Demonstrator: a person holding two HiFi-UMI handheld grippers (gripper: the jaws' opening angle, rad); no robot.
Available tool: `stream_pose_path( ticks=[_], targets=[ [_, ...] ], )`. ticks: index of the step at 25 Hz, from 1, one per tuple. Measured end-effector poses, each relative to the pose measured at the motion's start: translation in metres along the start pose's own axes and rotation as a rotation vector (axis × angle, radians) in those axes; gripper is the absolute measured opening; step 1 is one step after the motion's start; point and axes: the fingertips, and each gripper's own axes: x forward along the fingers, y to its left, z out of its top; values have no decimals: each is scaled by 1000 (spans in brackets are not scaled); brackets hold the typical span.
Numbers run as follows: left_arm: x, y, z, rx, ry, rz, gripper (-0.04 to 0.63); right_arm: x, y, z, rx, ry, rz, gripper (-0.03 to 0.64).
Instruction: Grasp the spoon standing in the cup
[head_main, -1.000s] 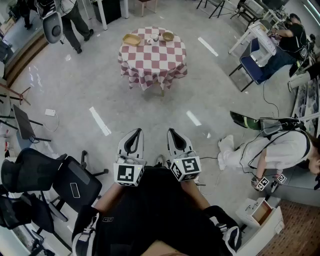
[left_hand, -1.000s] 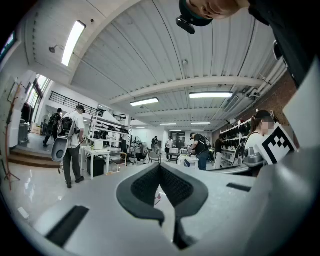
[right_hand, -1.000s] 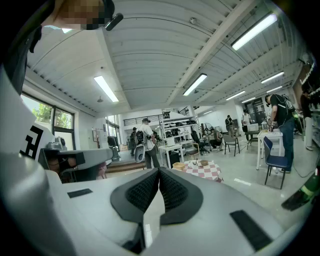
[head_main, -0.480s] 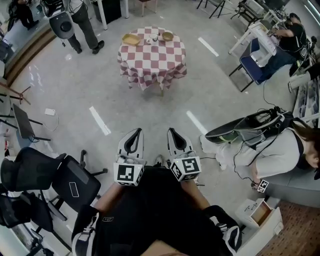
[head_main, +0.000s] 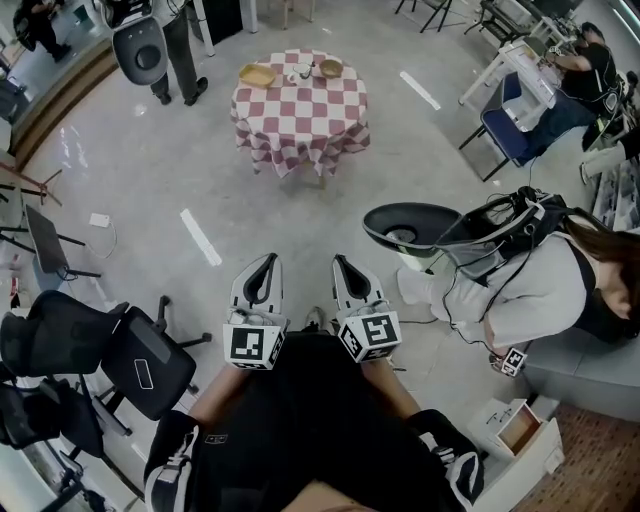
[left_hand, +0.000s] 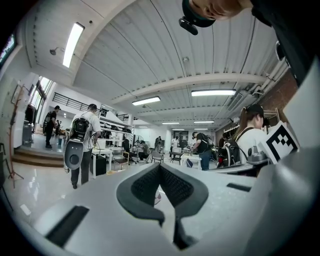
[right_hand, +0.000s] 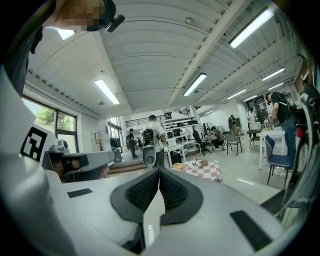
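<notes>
Far across the floor stands a round table (head_main: 300, 110) with a red-and-white checked cloth. On it are a yellow basket (head_main: 257, 75), a small cup (head_main: 303, 73) and a brown bowl (head_main: 331, 68); the spoon is too small to make out. Both grippers are held side by side close to the body, well short of the table. My left gripper (head_main: 268, 262) is shut with nothing in it, its pads meeting in the left gripper view (left_hand: 160, 167). My right gripper (head_main: 342, 262) is also shut and empty (right_hand: 159, 171); its view shows the table (right_hand: 206, 171) and cup (right_hand: 194, 164) ahead.
A person (head_main: 530, 285) with a backpack rig bends over at the right, close by. Black office chairs (head_main: 150, 365) crowd the left. Another person (head_main: 180, 45) walks at the upper left near the table. A blue chair (head_main: 505, 135) and white desk stand at the upper right.
The person at the right has swung round and leaned in toward the middle. The walker at the upper left has stepped right. The table has slid slightly up and left in view.
</notes>
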Motion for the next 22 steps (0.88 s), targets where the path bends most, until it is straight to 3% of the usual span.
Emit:
stream_pose_path(
  ticks=[10,22],
  targets=[
    [20,-30,-7,11,4,57,8,-10,-40,-1,10,-5,72,28],
    [87,-18,-23,-5,25,60,8,45,-83,-6,4,30,78,28]
  ],
)
